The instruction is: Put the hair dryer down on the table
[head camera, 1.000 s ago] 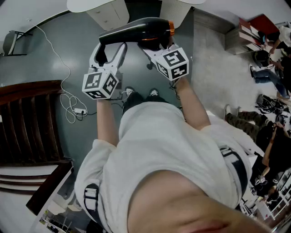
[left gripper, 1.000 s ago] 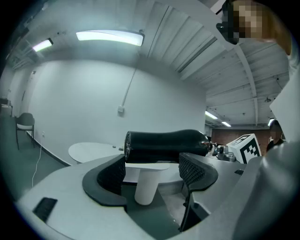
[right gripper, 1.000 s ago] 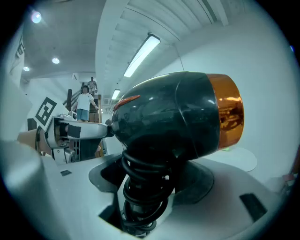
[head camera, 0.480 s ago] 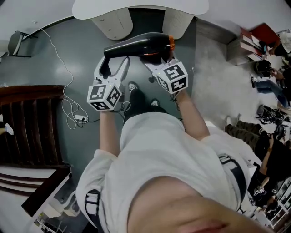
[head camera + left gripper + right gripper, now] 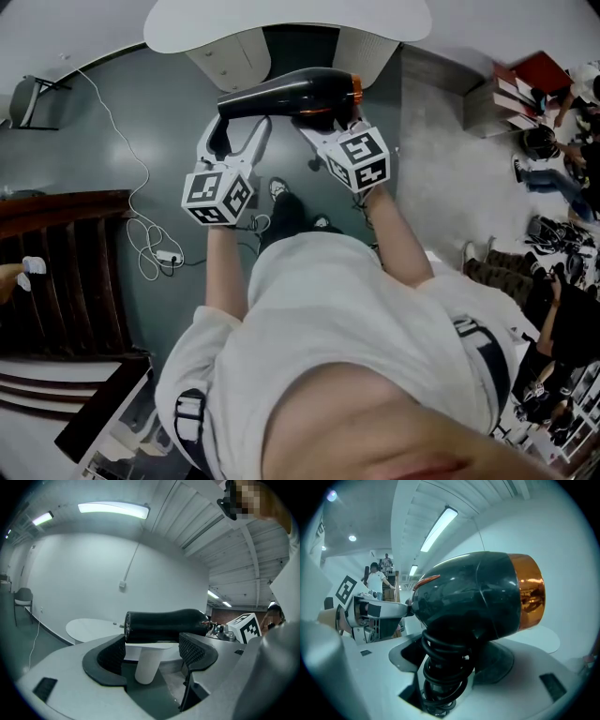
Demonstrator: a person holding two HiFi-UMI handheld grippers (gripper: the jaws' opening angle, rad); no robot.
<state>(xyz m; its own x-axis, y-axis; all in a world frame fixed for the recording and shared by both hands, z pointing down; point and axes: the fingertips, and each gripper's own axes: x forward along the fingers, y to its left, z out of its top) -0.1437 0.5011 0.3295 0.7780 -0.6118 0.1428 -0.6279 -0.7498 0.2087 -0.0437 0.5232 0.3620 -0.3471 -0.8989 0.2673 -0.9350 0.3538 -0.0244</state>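
Note:
A black hair dryer (image 5: 286, 91) with an orange rear ring is held in the air above the grey floor, short of the round white table (image 5: 281, 23). My right gripper (image 5: 323, 114) is shut on its handle, which has the coiled cord (image 5: 440, 667) wound round it; the dryer's body (image 5: 480, 597) fills the right gripper view. My left gripper (image 5: 232, 131) is open just under the nozzle end. In the left gripper view the barrel (image 5: 164, 625) lies across beyond the parted jaws of the left gripper (image 5: 152, 651), with the table (image 5: 91, 627) and its pedestal behind.
A dark wooden bench (image 5: 56, 253) stands at the left, and a white cable (image 5: 141, 220) trails over the floor beside it. A chair (image 5: 28, 94) is at the far left. Shelves with books (image 5: 516, 66) and seated people (image 5: 553, 150) fill the right side.
The person has stepped toward the table, so more of its top shows. Both grippers and the dryer keep the same hold and pose.

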